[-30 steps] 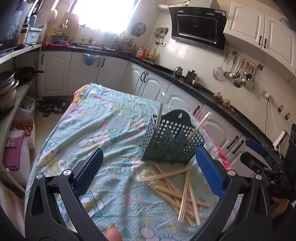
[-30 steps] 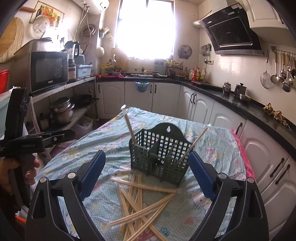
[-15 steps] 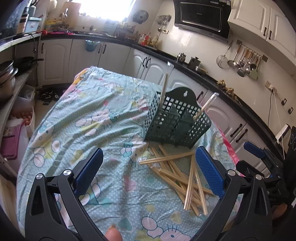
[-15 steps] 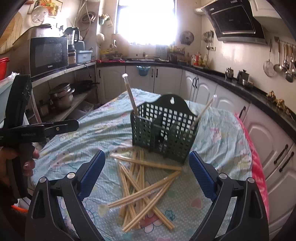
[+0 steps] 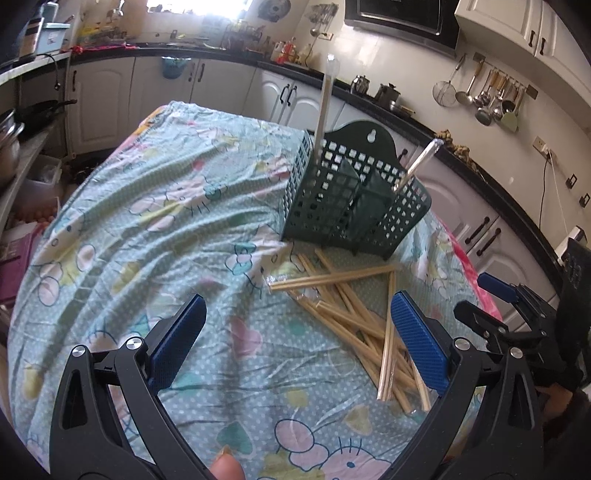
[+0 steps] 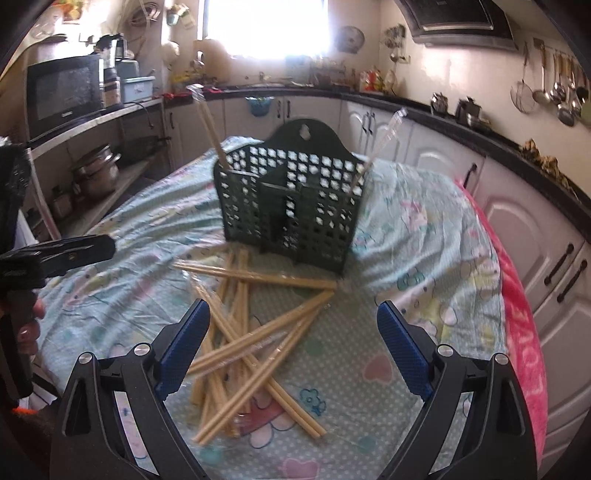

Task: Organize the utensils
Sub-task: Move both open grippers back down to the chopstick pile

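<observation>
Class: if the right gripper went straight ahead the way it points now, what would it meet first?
Probably the loose pile of chopsticks on the tablecloth, which lies between the open right gripper and the green basket behind it. Depth is unclear; a higher path would meet the basket.

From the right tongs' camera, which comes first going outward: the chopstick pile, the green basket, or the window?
1. Chopstick pile: on the cloth, just ahead of the right tongs.
2. Green basket: behind the pile, mid-table.
3. Window: far wall, beyond the counter.

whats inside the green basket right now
Two wrapped chopstick pairs stand in the green basket: one at its left end, one at its right. The perforated walls hide their lower ends.
</observation>
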A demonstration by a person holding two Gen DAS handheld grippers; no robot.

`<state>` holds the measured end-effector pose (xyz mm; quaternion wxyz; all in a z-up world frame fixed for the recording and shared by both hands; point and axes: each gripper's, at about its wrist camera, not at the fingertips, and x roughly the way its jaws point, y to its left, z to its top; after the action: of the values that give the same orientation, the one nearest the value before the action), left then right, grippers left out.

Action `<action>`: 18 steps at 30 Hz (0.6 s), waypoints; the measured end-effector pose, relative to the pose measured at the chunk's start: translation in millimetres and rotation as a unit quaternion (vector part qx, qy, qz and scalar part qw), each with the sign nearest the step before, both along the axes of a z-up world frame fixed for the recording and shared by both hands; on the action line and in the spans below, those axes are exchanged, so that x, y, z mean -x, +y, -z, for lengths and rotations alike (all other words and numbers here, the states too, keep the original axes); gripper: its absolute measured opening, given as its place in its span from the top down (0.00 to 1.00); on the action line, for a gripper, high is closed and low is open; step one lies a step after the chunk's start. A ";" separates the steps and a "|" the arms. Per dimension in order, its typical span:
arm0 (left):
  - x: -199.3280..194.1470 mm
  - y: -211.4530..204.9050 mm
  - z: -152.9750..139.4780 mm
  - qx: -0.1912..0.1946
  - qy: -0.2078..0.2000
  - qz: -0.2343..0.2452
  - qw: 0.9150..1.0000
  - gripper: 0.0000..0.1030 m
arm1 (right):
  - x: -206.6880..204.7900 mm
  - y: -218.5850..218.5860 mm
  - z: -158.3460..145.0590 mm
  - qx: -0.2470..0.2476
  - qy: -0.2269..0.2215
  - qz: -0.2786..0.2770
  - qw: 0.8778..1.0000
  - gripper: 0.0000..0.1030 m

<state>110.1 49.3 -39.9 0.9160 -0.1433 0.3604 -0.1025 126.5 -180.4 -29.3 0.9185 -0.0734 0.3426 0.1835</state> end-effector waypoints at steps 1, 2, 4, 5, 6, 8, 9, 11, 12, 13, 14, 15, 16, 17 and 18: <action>-1.1 -1.2 2.6 0.000 0.003 0.002 1.000 0.10 | -2.1 -1.3 2.0 -0.001 0.002 0.003 1.000 0.13; -1.9 -1.9 4.9 0.001 0.005 0.003 1.000 0.10 | -5.0 -3.4 5.0 0.001 0.005 0.009 1.000 0.13; -3.7 -4.0 10.4 0.001 0.010 0.005 1.000 0.10 | -10.1 -7.0 10.8 0.003 0.010 0.016 1.000 0.13; -4.7 -4.3 12.5 0.002 0.012 0.006 1.000 0.10 | -13.6 -9.0 13.9 0.004 0.013 0.022 1.000 0.13; -6.5 -4.7 15.6 0.003 0.015 0.006 1.000 0.10 | -17.3 -11.0 16.7 0.003 0.017 0.027 0.999 0.13; -10.0 -4.9 21.5 0.007 0.021 0.007 1.000 0.10 | -24.9 -14.9 22.5 -0.001 0.026 0.034 0.999 0.13; -10.9 -5.1 23.1 0.009 0.023 0.007 1.000 0.10 | -28.6 -15.9 24.9 -0.003 0.030 0.037 0.999 0.13; -14.5 -4.8 26.9 0.013 0.028 0.007 1.000 0.10 | -37.8 -18.6 30.4 -0.008 0.042 0.044 0.998 0.13; -16.2 -4.0 28.2 0.016 0.029 0.008 0.999 0.10 | -42.1 -19.8 32.8 -0.010 0.046 0.047 0.998 0.13; -18.2 -3.4 29.5 0.019 0.031 0.007 0.999 0.10 | -46.1 -20.5 35.0 -0.012 0.050 0.049 0.997 0.13; -20.7 -2.9 31.0 0.021 0.032 0.007 0.999 0.10 | -49.8 -20.7 36.6 -0.013 0.053 0.050 0.997 0.13; -23.6 -1.8 32.6 0.024 0.033 0.008 0.999 0.11 | -53.1 -20.6 37.9 -0.013 0.054 0.051 0.997 0.13; -26.6 -1.2 33.8 0.027 0.036 0.007 0.999 0.11 | -55.6 -20.4 38.8 -0.011 0.055 0.052 0.997 0.13; -31.0 0.3 36.1 0.034 0.040 0.005 0.999 0.11 | -59.0 -19.7 40.0 -0.010 0.056 0.052 0.997 0.14; -33.8 1.3 37.2 0.039 0.043 0.004 0.998 0.12 | -60.9 -18.4 40.6 -0.009 0.057 0.051 0.997 0.14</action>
<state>143.9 50.7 -77.1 0.8929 -0.1817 0.3957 -0.1142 187.4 -198.8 -69.9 0.9064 -0.0373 0.3957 0.1429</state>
